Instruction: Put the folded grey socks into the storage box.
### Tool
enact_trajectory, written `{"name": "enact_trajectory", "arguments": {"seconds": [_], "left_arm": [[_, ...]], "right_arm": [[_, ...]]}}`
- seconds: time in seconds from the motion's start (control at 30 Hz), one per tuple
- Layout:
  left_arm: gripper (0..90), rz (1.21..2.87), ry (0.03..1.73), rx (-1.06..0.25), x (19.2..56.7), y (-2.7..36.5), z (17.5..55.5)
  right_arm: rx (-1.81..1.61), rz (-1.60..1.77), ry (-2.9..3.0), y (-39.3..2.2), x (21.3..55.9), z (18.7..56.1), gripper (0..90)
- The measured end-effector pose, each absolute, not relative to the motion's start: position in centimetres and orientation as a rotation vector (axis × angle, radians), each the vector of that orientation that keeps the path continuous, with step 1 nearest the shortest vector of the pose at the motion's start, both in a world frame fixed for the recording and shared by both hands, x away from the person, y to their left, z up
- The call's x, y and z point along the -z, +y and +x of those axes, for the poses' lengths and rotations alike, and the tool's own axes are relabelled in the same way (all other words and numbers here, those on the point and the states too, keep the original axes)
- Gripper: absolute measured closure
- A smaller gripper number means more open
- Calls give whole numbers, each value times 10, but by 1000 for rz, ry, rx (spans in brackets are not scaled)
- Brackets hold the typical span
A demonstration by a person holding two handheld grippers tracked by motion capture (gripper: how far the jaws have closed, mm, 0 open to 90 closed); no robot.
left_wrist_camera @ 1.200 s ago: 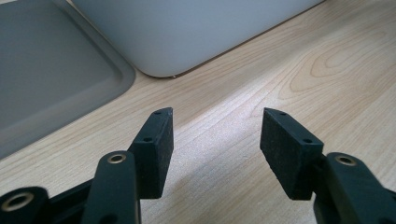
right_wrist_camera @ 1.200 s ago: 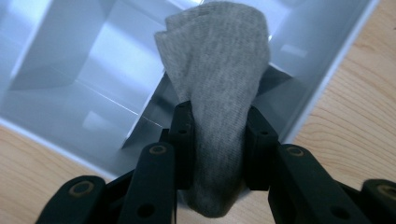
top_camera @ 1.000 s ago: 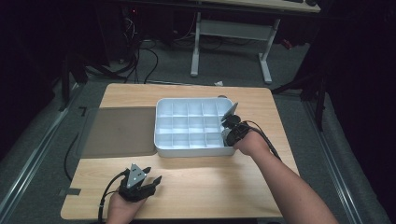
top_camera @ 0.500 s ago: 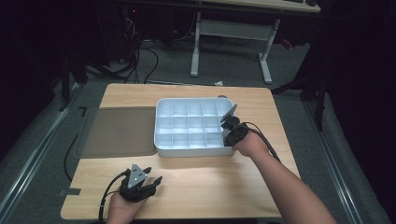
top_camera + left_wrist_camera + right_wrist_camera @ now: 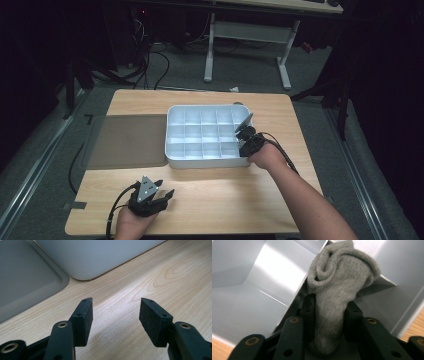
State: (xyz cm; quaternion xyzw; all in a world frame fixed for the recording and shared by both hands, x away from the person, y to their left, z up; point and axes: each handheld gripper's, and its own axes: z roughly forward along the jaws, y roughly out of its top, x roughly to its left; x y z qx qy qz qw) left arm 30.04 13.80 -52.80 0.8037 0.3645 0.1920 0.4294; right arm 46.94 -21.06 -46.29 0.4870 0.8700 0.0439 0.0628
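Observation:
A rolled grey sock (image 5: 338, 287) is clamped between the black jaws of my right gripper (image 5: 329, 311), which is shut on it. The sock pokes over a divider inside the white compartment box (image 5: 249, 297). From above, the right gripper (image 5: 246, 141) sits at the right front corner of the white compartment box (image 5: 172, 132). My left gripper (image 5: 159, 194) rests near the table's front edge, left of centre. Its jaws stand open over bare wood with nothing between the left gripper (image 5: 115, 312) fingers.
A flat grey lid or tray (image 5: 125, 140) lies on the table to the left of the box. In the left gripper view the box's rounded corner (image 5: 82, 260) and the grey tray (image 5: 27, 280) lie just ahead. Desk legs and cables sit beyond the table.
The right gripper has edged slightly forward and left along the box's right front corner. The left gripper has not moved.

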Motion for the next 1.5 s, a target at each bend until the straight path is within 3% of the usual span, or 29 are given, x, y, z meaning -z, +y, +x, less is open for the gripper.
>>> {"name": "enact_trajectory", "arguments": {"seconds": [0.47,0.77,0.9,1.0,1.1,1.5], "left_arm": [[451,1996,912,-463,527,139,300],[451,1994,914,-462,528,139,301],[451,1995,912,-460,528,139,301],[451,2002,910,-457,528,139,301],[451,2002,908,-458,528,138,301],[451,2002,914,-455,529,138,301]], "right_arm": [[-183,1501,2617,-213,442,470,534],[-254,1492,2609,-212,420,470,513],[-281,1489,2613,-213,412,468,607],[-267,1457,2637,-216,409,465,812],[-240,1440,2643,-218,410,462,900],[-139,1475,2678,-217,452,463,900]]}}
